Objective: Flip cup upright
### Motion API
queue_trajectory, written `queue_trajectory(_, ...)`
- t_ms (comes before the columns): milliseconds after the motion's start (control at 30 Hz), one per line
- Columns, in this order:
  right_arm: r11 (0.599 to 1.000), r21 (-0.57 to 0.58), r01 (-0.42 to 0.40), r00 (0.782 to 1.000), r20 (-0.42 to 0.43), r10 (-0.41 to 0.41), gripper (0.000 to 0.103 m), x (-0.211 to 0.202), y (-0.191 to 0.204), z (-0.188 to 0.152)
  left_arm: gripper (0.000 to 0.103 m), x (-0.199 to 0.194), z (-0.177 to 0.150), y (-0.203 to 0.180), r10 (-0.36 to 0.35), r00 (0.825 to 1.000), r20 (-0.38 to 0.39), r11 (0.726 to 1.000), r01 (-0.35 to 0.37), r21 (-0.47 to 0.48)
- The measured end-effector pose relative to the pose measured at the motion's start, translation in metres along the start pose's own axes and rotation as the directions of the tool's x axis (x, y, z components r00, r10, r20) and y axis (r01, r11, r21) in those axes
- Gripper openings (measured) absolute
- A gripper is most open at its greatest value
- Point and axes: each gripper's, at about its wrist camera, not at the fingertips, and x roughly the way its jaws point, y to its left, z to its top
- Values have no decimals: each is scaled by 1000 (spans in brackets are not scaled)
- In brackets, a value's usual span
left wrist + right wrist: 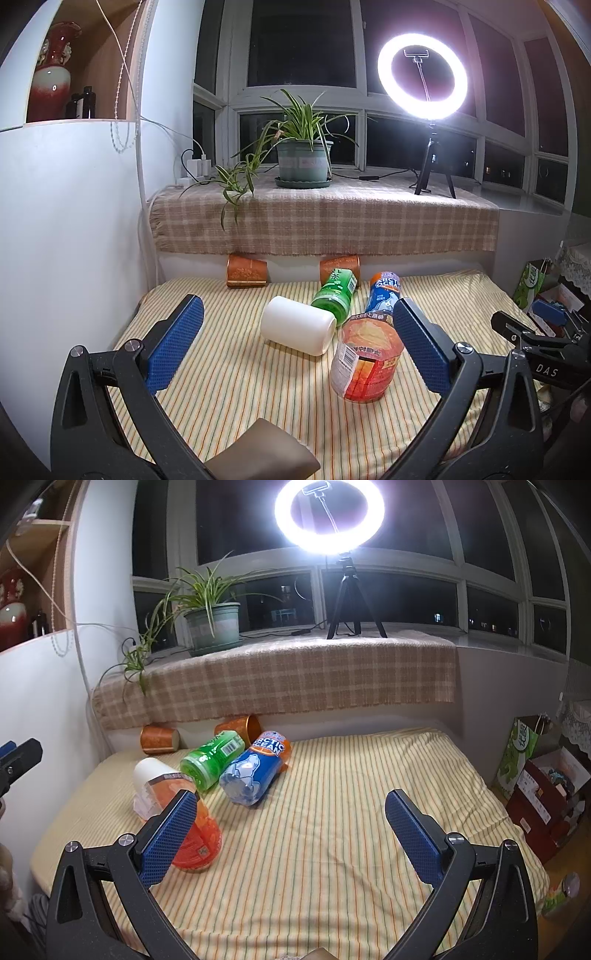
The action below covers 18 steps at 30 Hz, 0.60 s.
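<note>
A white cup (298, 329) lies on its side on the striped bedspread (236, 376), between the fingers of my left gripper (297, 319) but farther off. The left gripper is open and empty. In the right wrist view the white cup (149, 773) is at the left, partly hidden behind an orange bottle (192, 827). My right gripper (291, 812) is open and empty over bare bedspread, to the right of the cup. Its tip shows at the right edge of the left wrist view (517, 328).
An orange bottle (365, 358), a green bottle (334, 291) and a blue bottle (382, 293) lie beside the cup. Two brown cups (246, 271) (340, 264) lie at the back wall. A plant (304, 158) and a ring light (423, 75) stand on the sill.
</note>
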Motion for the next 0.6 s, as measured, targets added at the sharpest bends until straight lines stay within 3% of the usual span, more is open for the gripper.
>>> queue_trajectory(600, 1000, 3, 0, 1000, -6, 0, 102, 1, -1, -1, 103, -1, 0, 2, 4, 1000, 1, 1000, -4, -1)
